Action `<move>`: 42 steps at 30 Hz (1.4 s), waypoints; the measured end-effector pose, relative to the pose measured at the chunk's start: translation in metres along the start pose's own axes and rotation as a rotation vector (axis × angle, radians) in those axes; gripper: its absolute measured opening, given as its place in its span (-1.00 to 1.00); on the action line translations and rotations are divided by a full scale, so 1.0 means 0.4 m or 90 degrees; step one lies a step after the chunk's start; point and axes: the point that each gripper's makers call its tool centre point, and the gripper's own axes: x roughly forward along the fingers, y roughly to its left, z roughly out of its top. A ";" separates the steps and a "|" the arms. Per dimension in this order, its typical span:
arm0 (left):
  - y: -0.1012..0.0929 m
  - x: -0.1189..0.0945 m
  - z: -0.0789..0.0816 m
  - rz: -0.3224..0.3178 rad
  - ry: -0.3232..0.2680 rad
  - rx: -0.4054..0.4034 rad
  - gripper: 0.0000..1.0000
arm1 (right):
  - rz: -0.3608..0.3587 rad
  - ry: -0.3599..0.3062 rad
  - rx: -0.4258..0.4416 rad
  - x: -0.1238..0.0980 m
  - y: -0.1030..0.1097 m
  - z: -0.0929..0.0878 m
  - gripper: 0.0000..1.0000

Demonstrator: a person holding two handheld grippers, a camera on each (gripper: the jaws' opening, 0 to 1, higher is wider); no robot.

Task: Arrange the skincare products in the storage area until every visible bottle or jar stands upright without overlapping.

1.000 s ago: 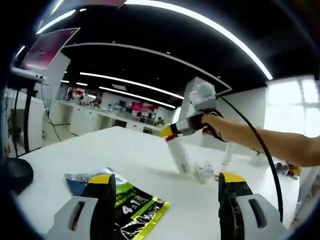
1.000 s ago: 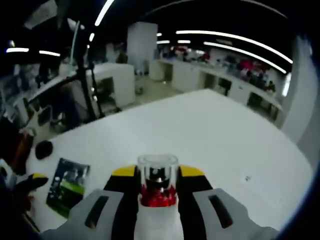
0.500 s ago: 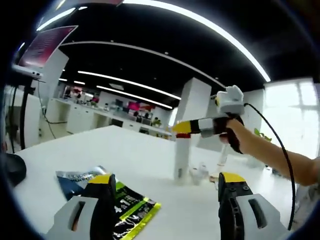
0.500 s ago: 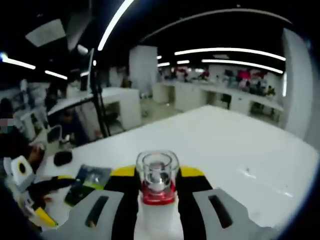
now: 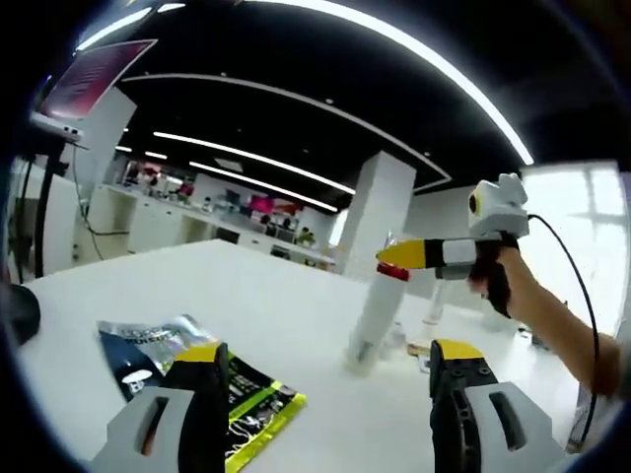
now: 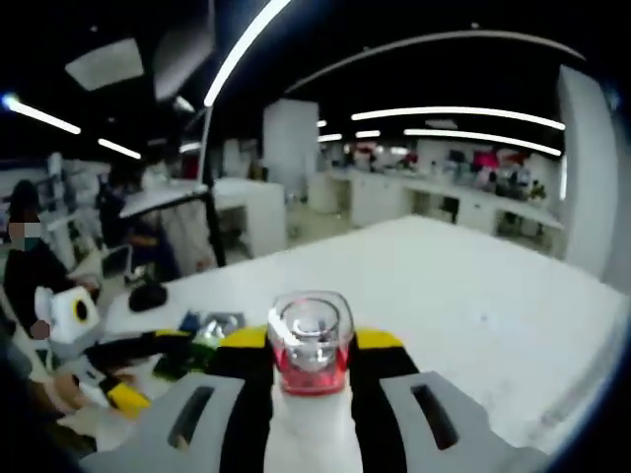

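Surface: a broad white table (image 5: 246, 296), matte, under long ceiling light strips (image 5: 424, 59) in a dark-ceilinged open office; white columns (image 5: 380, 212) and a run of white counters (image 6: 434, 197) stood along the far side. On the table near my left gripper (image 5: 320, 394) lay a flat dark sachet (image 5: 197, 370) with yellow-green print, partly behind that gripper's left jaw. My left gripper's jaws stood well apart with nothing between them. My right gripper (image 6: 311, 365) was clamped on a tall white bottle (image 6: 311, 429) just below its red collar (image 6: 309, 372) and clear cap (image 6: 309, 325). In the left gripper view the same bottle (image 5: 375, 315) stood nearly upright, leaning slightly, its base on or just above the table; I could not tell which. The right gripper (image 5: 409, 254) came in from the right, my hand (image 5: 493, 276) around its grip. Small pale items sat just beyond the bottle's base, too blurred to identify. A black mouse-like object (image 6: 148, 294) rested on the table's far side in the right gripper view, with a seated person (image 6: 35, 286) beyond.
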 end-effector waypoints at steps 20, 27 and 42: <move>-0.020 0.000 0.001 -0.006 -0.002 -0.012 0.71 | 0.027 -0.043 0.032 -0.007 0.050 -0.175 -0.25; -0.017 -0.003 0.000 -0.003 -0.004 -0.021 0.71 | 0.016 -0.050 0.050 -0.009 0.035 -0.209 -0.42; -0.040 -0.012 -0.021 -0.012 0.008 -0.022 0.70 | -0.003 -0.060 0.028 -0.138 0.041 -0.254 -0.45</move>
